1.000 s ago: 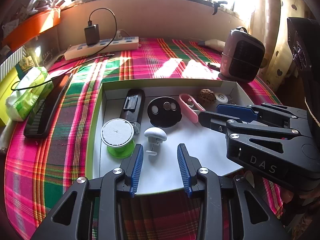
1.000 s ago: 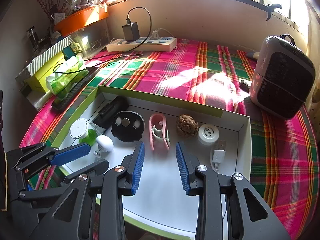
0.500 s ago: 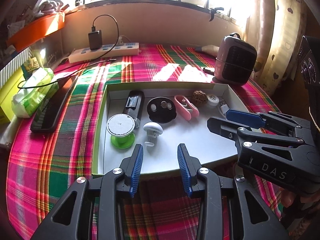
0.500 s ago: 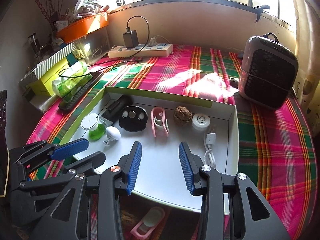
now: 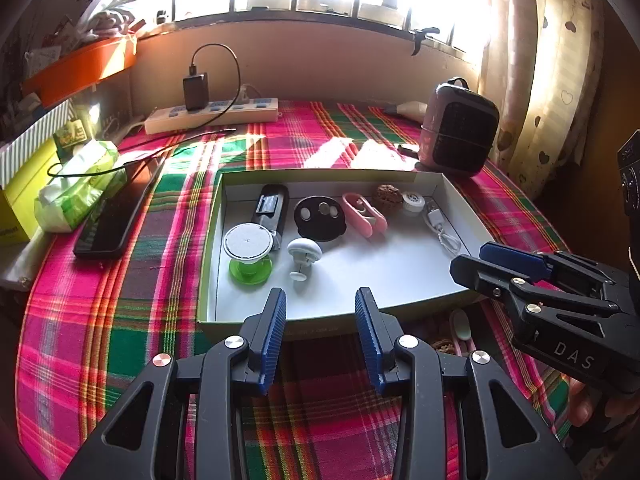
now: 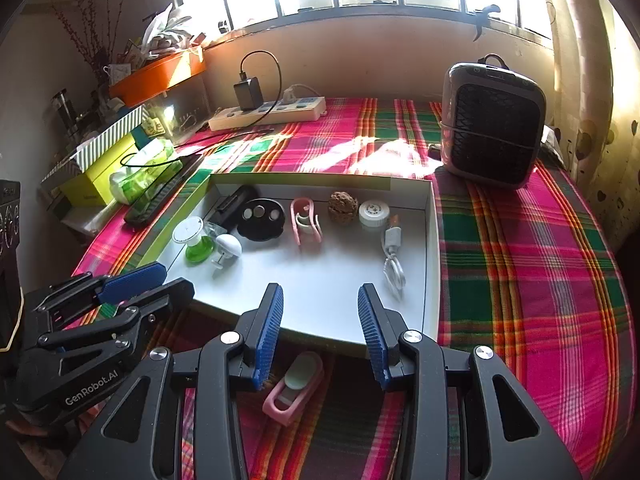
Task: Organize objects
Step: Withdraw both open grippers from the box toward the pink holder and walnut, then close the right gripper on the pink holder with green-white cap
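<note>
A shallow white box (image 5: 384,280) (image 6: 328,284) lies on the plaid cloth. In a row it holds a green spool (image 5: 248,248), a white knob (image 5: 303,254), a black device (image 5: 272,208), a black disc (image 5: 320,216), a pink clip (image 5: 364,214), a walnut (image 5: 388,194), a white cap (image 5: 413,201) and a white cable (image 5: 444,228). Another pink clip (image 6: 296,388) lies on the cloth in front of the box, below my right gripper (image 6: 320,320). That gripper is open and holds nothing. My left gripper (image 5: 320,320) hangs open and empty over the box's near wall.
A grey heater (image 6: 492,124) stands at the back right. A power strip with a charger (image 5: 212,114) lies along the wall. At the left are a dark phone (image 5: 116,208), a green tissue pack (image 5: 80,188) and a yellow box (image 5: 20,196). Curtains hang at the right.
Both grippers have drawn back from the box, so it looks smaller and farther off. The right gripper's jaws stand a little wider. The pink clip on the cloth has come into view.
</note>
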Tool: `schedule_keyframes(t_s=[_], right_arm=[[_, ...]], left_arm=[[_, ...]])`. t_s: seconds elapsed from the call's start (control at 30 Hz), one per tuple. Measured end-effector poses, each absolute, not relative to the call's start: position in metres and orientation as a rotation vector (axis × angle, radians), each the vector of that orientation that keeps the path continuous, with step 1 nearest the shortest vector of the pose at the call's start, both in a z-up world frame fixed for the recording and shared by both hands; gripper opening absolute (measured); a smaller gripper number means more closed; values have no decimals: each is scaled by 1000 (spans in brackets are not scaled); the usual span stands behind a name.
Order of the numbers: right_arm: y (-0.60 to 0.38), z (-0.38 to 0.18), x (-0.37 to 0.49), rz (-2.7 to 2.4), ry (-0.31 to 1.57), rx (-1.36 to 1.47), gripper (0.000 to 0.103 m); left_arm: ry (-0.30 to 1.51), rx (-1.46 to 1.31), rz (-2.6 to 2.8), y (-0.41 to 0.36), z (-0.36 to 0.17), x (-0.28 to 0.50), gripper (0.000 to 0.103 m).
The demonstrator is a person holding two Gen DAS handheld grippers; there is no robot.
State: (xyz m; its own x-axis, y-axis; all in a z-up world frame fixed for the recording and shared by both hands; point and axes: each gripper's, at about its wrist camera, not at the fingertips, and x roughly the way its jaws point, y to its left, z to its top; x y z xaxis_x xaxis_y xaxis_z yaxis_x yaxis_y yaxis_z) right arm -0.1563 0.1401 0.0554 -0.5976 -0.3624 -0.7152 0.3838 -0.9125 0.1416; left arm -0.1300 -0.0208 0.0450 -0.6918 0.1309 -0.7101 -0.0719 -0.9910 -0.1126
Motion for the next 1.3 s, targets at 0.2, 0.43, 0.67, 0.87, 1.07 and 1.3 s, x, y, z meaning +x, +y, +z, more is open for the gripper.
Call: schedule_keyframes(t_s=[0.2, 0.43, 0.67, 0.87, 1.07, 1.3], right_arm=[[144, 57, -150, -2497, 20, 1098, 41], [149, 55, -137, -2497, -6, 1099, 41], [145, 50, -115, -2473, -3, 1089, 41], [133, 37, -108, -2464, 57, 1120, 41], [128, 29, -105, -2470, 113, 1143, 41], [132, 21, -108, -2503, 145, 1189, 41]], left_arm=[[-122, -1183, 2802, -23, 44, -132, 34], [-142, -1171, 2797, -23, 45, -129, 35], [-173, -1140, 2808, -28, 49, -115, 36], [-183, -1091, 2834, -30, 56, -98, 36], [-195, -1097, 2828, -33, 52, -89, 36], [-196, -1111, 2802, -32, 46, -83, 36]])
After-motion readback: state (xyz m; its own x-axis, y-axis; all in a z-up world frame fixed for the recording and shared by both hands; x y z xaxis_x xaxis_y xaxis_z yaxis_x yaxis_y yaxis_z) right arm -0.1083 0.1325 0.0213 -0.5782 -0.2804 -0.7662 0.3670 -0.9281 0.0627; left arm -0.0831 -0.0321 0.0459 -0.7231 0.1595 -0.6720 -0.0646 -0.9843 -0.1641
